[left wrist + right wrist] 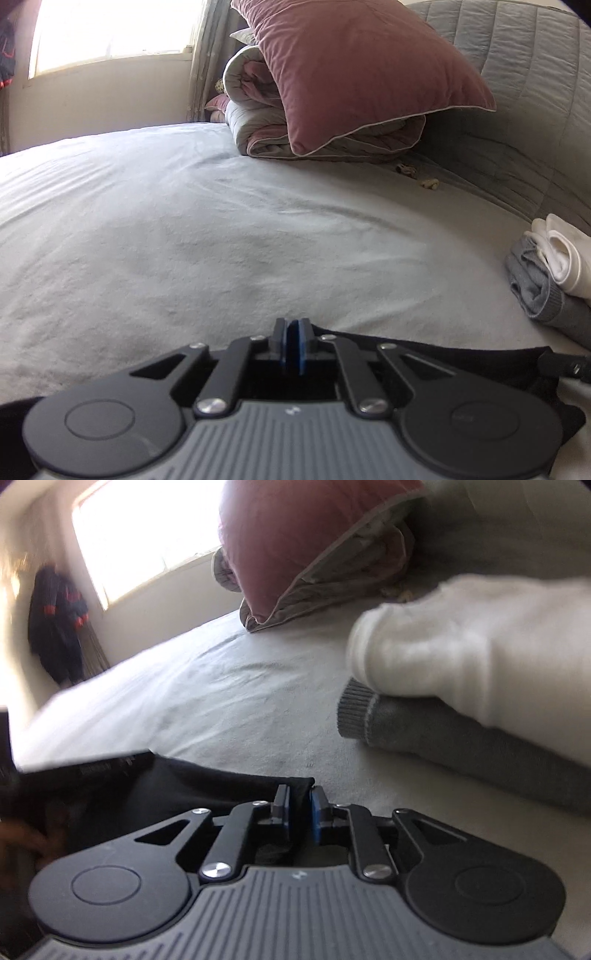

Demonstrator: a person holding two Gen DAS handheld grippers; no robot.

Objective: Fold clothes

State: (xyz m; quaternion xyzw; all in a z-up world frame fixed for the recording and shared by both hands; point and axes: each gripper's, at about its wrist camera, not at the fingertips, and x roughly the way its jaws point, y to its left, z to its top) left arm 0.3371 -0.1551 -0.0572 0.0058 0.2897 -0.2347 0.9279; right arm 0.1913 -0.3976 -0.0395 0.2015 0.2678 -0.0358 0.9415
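A black garment (pixel 443 354) lies at the near edge of the bed. Its top edge runs straight from my left gripper (pixel 293 326) to the right gripper's fingers (pixel 565 363) at the frame's right edge. The left pads are pressed together on that edge, so the left gripper is shut on it. In the right wrist view the same black garment (pixel 166 790) spreads to the left. One of its corners lies between the tips of my right gripper (pixel 300 797), whose blue pads (pixel 317 812) stand slightly apart without pressing on it.
A folded grey sweater (pixel 461 738) with a white folded garment (pixel 480 642) on top sits at the right on the pale bed sheet (pixel 221 240). A maroon pillow (pixel 362 66) leans on a rolled quilt (pixel 255 110) by the padded headboard (pixel 524 74). A dark jacket (pixel 55 624) hangs beside the window.
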